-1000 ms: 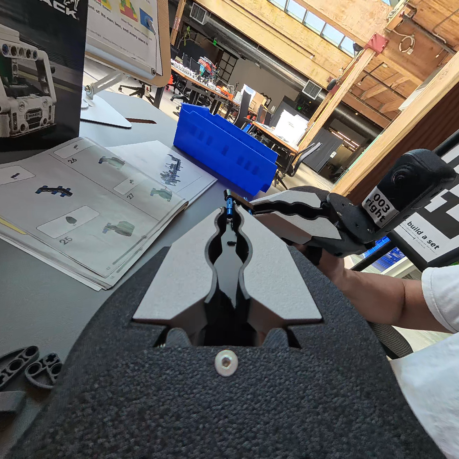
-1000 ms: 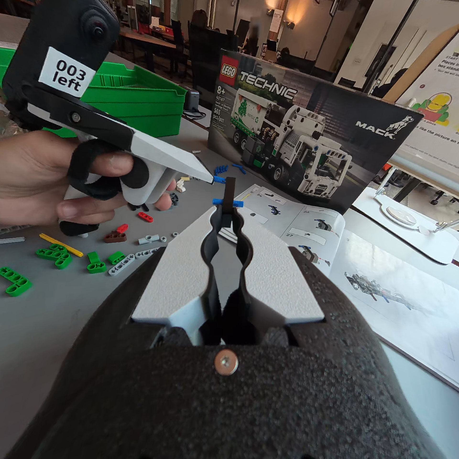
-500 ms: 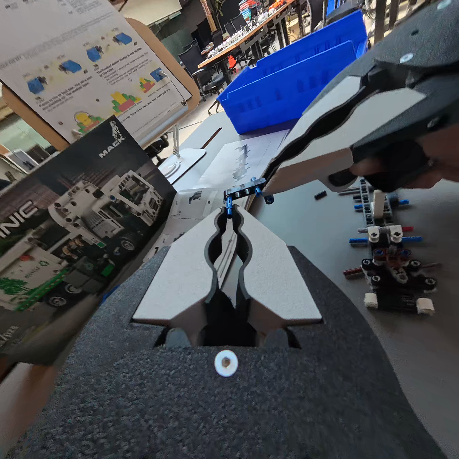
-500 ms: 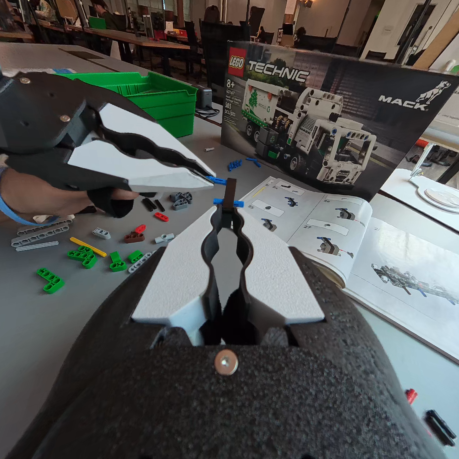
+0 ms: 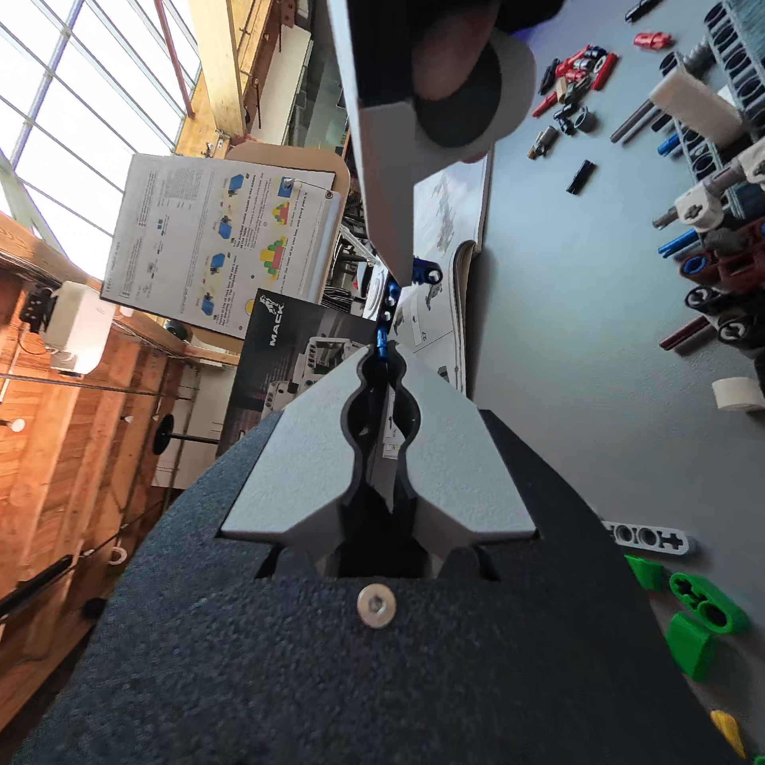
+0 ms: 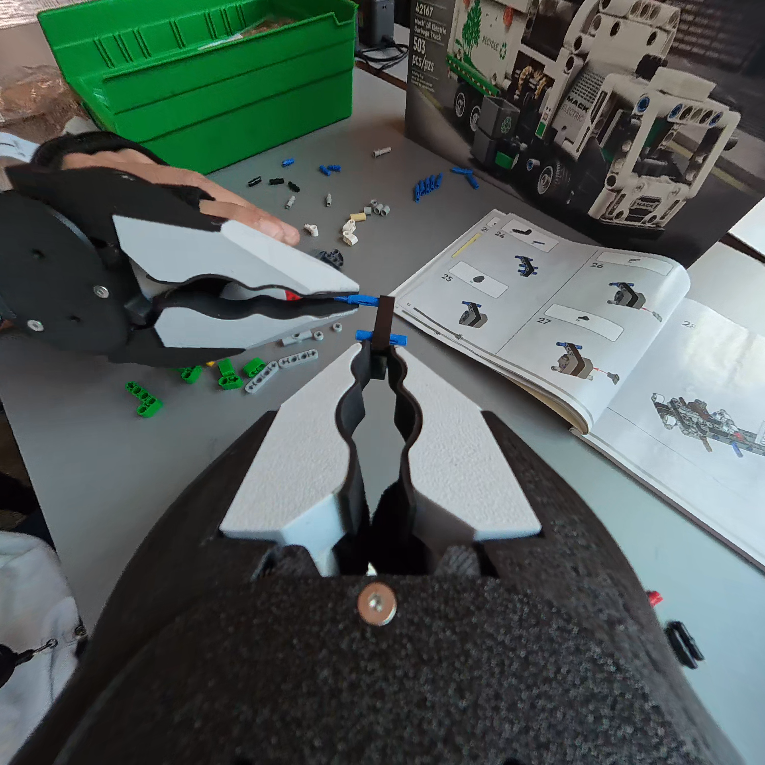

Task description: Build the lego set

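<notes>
While both tools hang above the grey tabletop [image 6: 103, 447], the left gripper [image 6: 352, 304] comes in from the side with its two white fingers pinched onto a small blue plastic connector pin [image 6: 359, 300]. The pin sticks out past the tips, and its free end meets the top of a dark, narrow plastic beam [image 6: 384, 321], which stands upright. That beam belongs to the right gripper [image 6: 377, 352]: its black pads are clamped on the beam's lower end, and a second blue pin [image 6: 381, 337] crosses the beam just above the fingertips. From the left tool's own camera you see the same join end-on: the blue pin runs from the closed tips up into the holed beam [image 5: 387, 304], with the other tool's white finger [image 5: 393, 198] coming down over it.

Beneath the pair, an open white instruction booklet [image 6: 579, 331] lies toward the table's far right side, and behind it stands the dark cardboard box printed with a white truck [image 6: 579, 103]. A bright green plastic bin [image 6: 215, 74] sits at the far left corner. Loose pieces scatter between: green angled connectors [image 6: 143, 399], pale grey holed beams [image 6: 281, 364], a cluster of blue pins [image 6: 428, 186]. A partly built dark assembly [image 5: 728, 269] shows near the table edge.
</notes>
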The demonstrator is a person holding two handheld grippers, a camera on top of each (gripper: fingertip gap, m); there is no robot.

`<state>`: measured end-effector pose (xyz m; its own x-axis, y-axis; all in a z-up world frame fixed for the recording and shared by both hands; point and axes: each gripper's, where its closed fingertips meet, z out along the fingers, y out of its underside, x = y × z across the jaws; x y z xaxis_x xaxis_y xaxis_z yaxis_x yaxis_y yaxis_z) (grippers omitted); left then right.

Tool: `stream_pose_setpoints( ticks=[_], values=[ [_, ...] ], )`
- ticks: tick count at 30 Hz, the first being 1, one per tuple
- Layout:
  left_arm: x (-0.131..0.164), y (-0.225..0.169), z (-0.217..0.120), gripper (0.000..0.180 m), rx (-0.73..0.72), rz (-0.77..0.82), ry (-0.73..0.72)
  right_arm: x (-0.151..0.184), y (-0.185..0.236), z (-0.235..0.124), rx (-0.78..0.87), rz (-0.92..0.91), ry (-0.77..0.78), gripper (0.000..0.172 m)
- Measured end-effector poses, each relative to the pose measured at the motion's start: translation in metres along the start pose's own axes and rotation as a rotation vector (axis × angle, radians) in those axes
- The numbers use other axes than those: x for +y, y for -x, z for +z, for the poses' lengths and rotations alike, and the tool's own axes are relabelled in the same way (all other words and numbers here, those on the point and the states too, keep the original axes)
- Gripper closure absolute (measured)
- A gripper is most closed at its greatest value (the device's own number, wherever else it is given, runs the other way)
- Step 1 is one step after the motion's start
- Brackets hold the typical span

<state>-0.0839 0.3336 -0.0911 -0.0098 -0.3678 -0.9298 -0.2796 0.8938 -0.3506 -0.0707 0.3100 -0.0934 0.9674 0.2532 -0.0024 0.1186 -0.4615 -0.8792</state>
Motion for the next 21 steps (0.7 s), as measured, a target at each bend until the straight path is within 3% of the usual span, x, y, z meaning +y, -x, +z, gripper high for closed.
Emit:
stream_pose_setpoints(
  ticks=[5, 11, 14, 18, 21],
  values=[
    [-0.003, -0.005, 0.000, 0.178, -0.016, 0.093, 0.008, 0.006, 0.000, -0.002, -0.039, 0.028, 0.038, 0.165],
    [-0.009, -0.004, -0.002, 0.178, 0.005, -0.003, -0.029, 0.003, 0.003, -0.001, -0.022, -0.074, 0.006, 0.165],
    [-0.011, -0.008, -0.001, 0.178, -0.022, 0.097, -0.012, 0.005, 0.009, 0.005, -0.037, -0.104, 0.008, 0.165],
    [-0.006, -0.009, -0.001, 0.178, 0.000, 0.073, -0.012, 0.005, 0.000, 0.004, -0.008, -0.088, 0.012, 0.165],
    [-0.004, -0.007, -0.001, 0.178, 0.002, 0.064, -0.014, -0.002, -0.004, -0.002, -0.080, 0.003, -0.031, 0.165]
  ],
)
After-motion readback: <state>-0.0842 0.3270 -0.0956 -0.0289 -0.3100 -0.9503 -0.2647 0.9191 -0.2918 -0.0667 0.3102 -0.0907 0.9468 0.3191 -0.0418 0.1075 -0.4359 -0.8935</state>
